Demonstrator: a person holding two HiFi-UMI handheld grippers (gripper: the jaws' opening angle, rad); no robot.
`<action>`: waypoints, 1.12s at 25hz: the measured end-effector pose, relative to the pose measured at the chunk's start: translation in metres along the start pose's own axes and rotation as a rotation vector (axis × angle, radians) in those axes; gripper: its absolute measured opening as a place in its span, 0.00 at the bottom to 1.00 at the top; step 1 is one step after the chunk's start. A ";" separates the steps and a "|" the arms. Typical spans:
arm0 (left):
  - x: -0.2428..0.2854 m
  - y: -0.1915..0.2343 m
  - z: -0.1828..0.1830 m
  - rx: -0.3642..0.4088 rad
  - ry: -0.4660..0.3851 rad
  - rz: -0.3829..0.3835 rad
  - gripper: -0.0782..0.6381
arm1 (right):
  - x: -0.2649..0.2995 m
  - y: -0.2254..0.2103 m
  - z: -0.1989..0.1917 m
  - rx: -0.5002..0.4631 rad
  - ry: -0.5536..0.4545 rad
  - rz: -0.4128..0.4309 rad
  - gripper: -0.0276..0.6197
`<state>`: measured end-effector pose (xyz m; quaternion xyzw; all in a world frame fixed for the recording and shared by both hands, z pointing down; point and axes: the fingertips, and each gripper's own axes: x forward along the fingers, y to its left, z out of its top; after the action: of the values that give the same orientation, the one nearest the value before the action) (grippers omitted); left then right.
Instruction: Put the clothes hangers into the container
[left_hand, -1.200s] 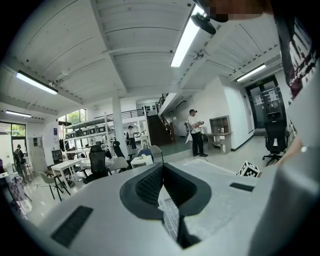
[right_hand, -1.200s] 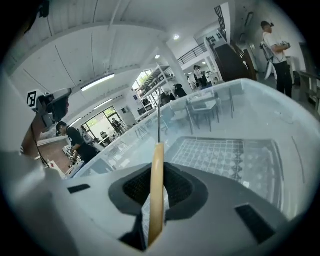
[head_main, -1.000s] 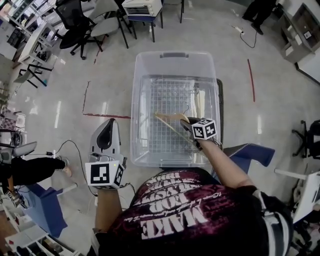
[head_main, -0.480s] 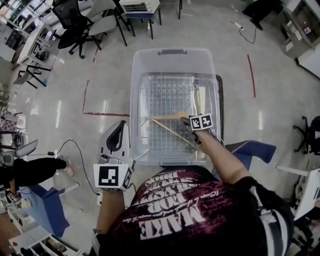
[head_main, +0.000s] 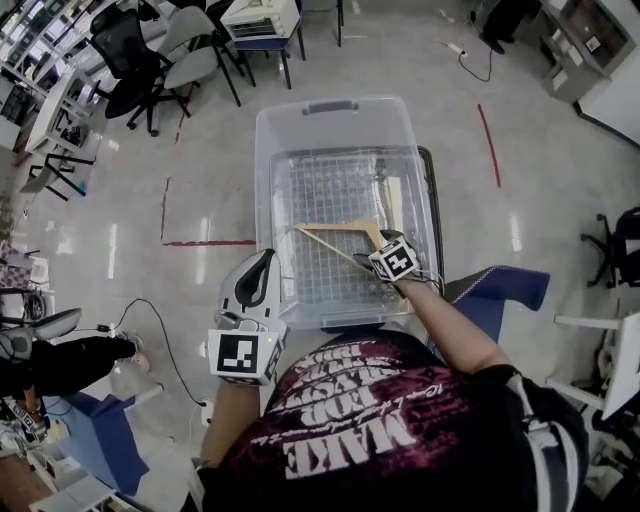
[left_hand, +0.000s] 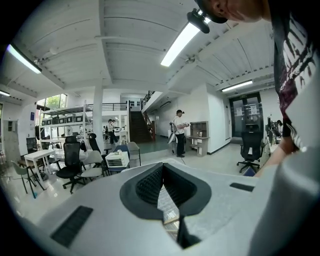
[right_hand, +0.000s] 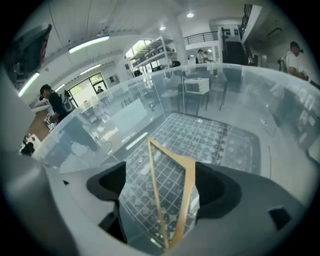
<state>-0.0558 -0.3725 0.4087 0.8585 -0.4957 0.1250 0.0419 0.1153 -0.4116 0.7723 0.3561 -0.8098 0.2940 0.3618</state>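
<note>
Right gripper view: hanger (right_hand: 184, 202) near end cut off.

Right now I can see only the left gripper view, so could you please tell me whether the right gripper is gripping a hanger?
Observer: Its jaws are opening. The right gripper has the wooden hanger between them, not clamped.
Operator: Thank you. Is that hanger inside the container?
Observer: Yes, it is within the walls of the clear container, in its near half.
Operator: Is anything else in there?
Observer: Another wooden hanger lies along its right wall.
</note>
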 end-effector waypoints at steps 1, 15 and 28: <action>0.000 -0.002 0.002 0.003 -0.005 -0.009 0.12 | -0.011 0.001 0.006 0.027 -0.034 0.004 0.73; -0.039 -0.005 0.007 0.022 -0.069 -0.049 0.12 | -0.226 0.082 0.111 -0.018 -0.667 0.061 0.13; -0.076 0.006 0.021 0.041 -0.125 -0.023 0.12 | -0.364 0.142 0.159 -0.199 -0.904 -0.057 0.05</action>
<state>-0.0931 -0.3157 0.3688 0.8709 -0.4847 0.0806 -0.0054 0.1196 -0.3141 0.3614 0.4343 -0.9005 0.0198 0.0130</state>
